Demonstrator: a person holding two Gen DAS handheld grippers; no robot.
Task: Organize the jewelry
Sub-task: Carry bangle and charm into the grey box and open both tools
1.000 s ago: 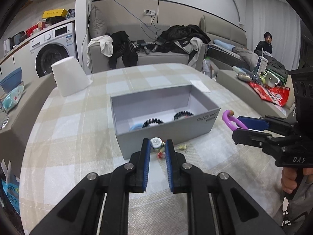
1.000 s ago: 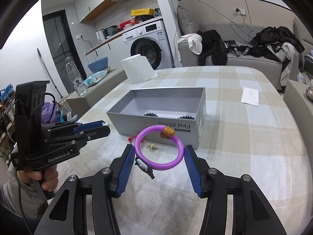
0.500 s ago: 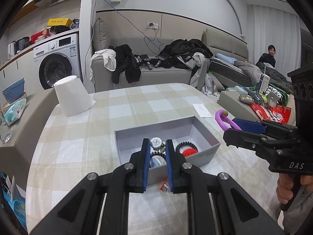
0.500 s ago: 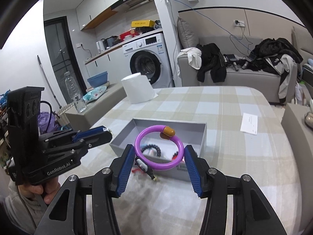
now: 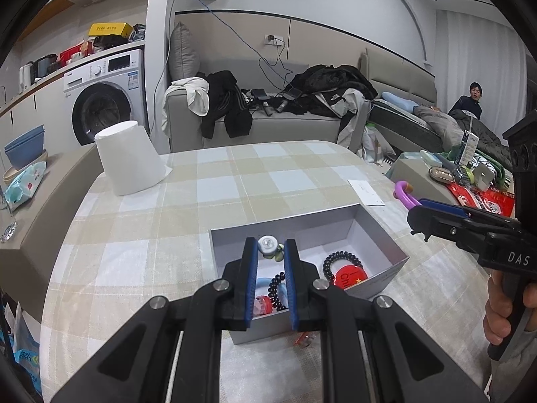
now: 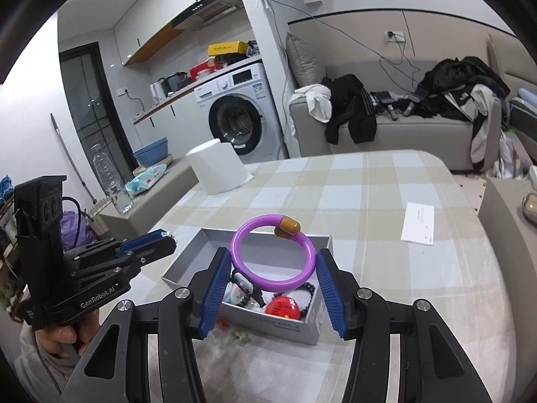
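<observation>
An open grey box (image 5: pixel 285 223) sits on the checked tablecloth, holding a black coil band (image 5: pixel 342 258), a red round badge (image 5: pixel 350 277) and other small pieces. My left gripper (image 5: pixel 271 248) hovers over the box's near left part, shut on a small white-and-green charm (image 5: pixel 267 244). My right gripper (image 6: pixel 273 258) is shut on a purple ring bracelet (image 6: pixel 303 245) with a brown cap and a dangling charm, held above the box (image 6: pixel 268 323). In the left wrist view, the right gripper (image 5: pixel 416 216) is right of the box with the bracelet (image 5: pixel 401 190) sticking out.
Small red and green bits (image 6: pixel 241 336) lie on the cloth just in front of the box. A white cone-shaped roll (image 5: pixel 129 161) stands at the table's far left, and a paper slip (image 5: pixel 365 193) lies at the far right. Behind is a sofa piled with clothes, with a seated person (image 5: pixel 470 100) beyond.
Both grippers have risen and come forward over the box, so its inside now shows from above. Each still holds its piece.
</observation>
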